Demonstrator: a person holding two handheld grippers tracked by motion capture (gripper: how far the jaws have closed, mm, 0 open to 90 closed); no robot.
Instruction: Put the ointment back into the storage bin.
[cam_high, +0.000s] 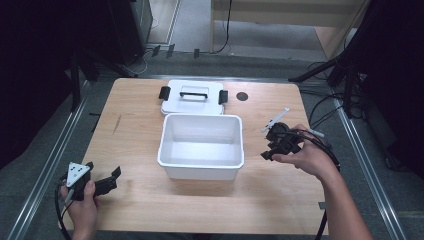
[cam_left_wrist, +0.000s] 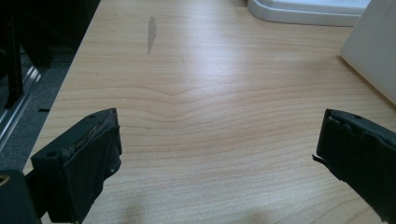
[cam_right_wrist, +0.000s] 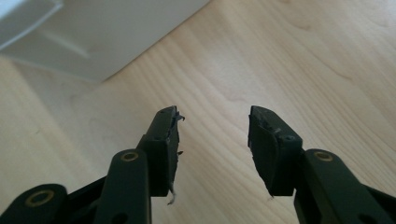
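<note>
Meanwhile, a white rectangular plastic storage box (cam_high: 201, 146) is seen standing open and empty at the middle of a pale wooden table (cam_high: 145, 207), with its flat white lid with a black carrying handle and two black side clips (cam_high: 192, 96) laid on the tabletop just beyond the far wall of the box, touching or nearly touching it. The left gripper (cam_high: 111, 179) is held low over the near left corner of the table, well apart from the box; its jaws are spread wide, and nothing is held between them, as bare wood is shown between them in the left gripper view. The right gripper (cam_high: 272, 142) is held just right of the box, near its right wall; its jaws are parted to a moderate gap and are likewise empty, with a corner of the box (cam_right_wrist: 93, 37) visible ahead of them in the right gripper view. Work on the box can be judged to be at an early or in-between stage: the lid is off, nothing has been placed inside, and neither box nor lid is gripped, so any closing or loading is left to be done.
</note>
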